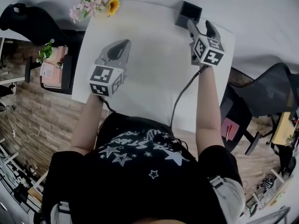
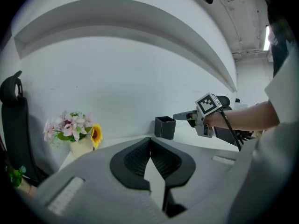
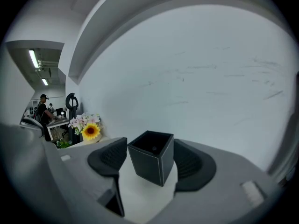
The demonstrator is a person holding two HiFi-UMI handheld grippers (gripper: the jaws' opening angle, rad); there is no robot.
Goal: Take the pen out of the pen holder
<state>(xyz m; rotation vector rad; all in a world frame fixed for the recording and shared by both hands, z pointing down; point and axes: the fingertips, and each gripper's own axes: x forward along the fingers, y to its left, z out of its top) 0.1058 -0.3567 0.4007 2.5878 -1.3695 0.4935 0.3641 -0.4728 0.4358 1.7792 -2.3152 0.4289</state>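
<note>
Pen holder (image 3: 152, 157), upright at the surface's (image 1: 149, 78) far edge, is standing just ahead of the nearer right gripper's (image 1: 200, 25) wide-apart fingers, pen not clearly showing inside, while the left gripper (image 1: 122, 45), fingers together and empty, is hovering well to its left.

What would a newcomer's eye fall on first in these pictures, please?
The black pen holder at the far right corner of the white table, just ahead of the open right tongs; no pen stands above its rim. Next, the flower bouquet at the far left corner, and the left tongs, shut and empty, over the table's left side.
</note>
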